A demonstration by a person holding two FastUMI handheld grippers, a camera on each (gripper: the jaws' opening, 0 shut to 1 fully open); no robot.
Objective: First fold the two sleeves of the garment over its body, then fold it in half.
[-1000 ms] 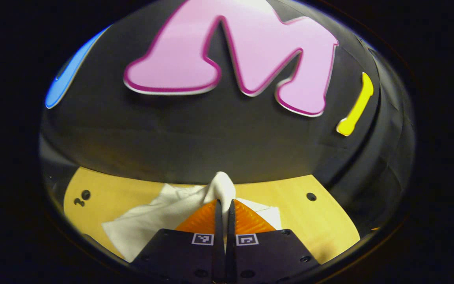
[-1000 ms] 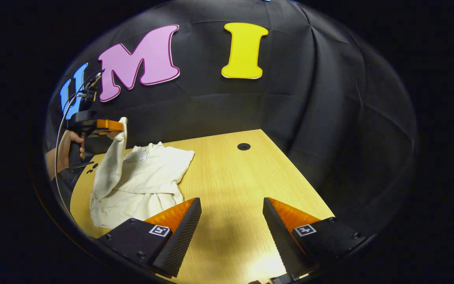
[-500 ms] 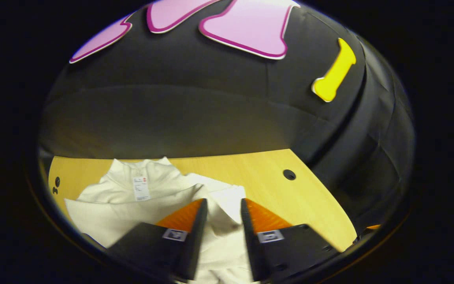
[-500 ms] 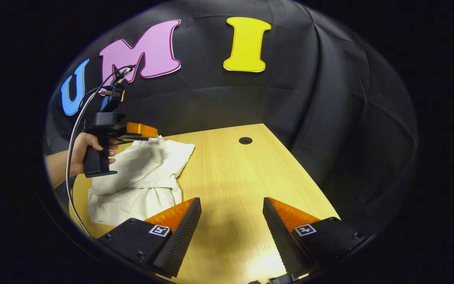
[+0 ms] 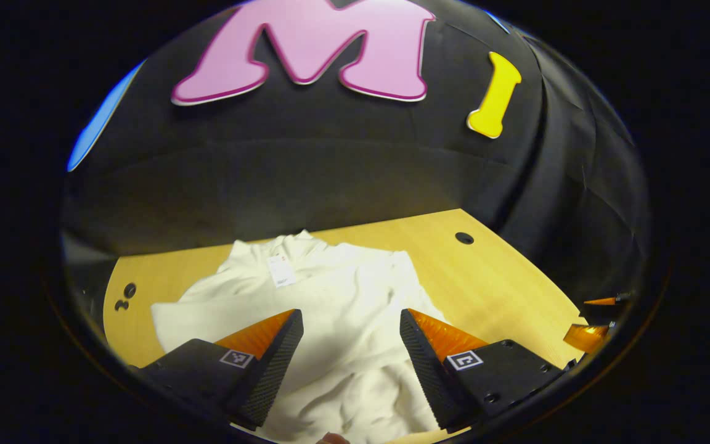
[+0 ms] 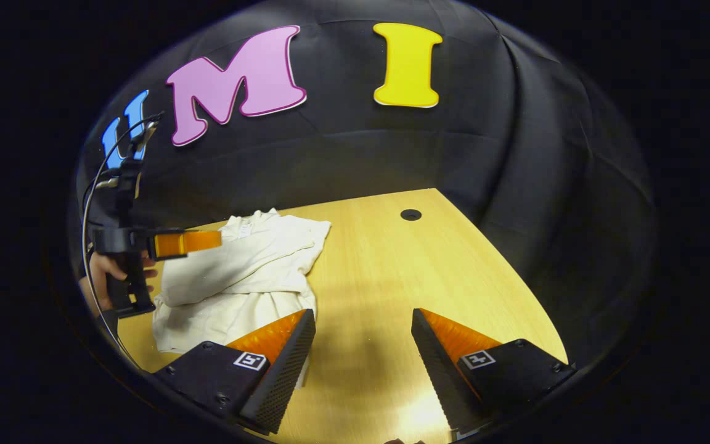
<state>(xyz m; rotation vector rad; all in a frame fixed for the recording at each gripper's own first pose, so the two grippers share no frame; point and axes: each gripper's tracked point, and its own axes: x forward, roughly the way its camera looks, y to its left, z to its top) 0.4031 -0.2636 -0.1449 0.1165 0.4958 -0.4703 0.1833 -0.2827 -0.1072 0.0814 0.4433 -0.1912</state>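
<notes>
Your left gripper (image 5: pixel 346 320) stands with its fingers wide apart and nothing between them, poised above the cream-white long-sleeved cotton garment (image 5: pixel 330 308), which spreads forward from the fingers across the pale wooden table (image 5: pixel 503 277). The garment's near hem is cut off below the fingers, so you cannot tell how its lower edge lies. Its collar, with a small white label (image 5: pixel 280 270), sits ahead of the tips toward the booth wall. A second ago those fingers were pinched on a raised sleeve; half a second ago they had parted part-way over the body, and now they are fully spread, with the sleeve laid across the chest. Your right gripper (image 6: pixel 362 320) is likewise wide open and holding nothing, over bare table, as before. From there the garment (image 6: pixel 244 271) lies ahead and to its left, one folded sleeve crossing it. Beyond the garment, your left hand (image 6: pixel 108 271) grips the left gripper's handle, partly hidden at the picture's edge.
</notes>
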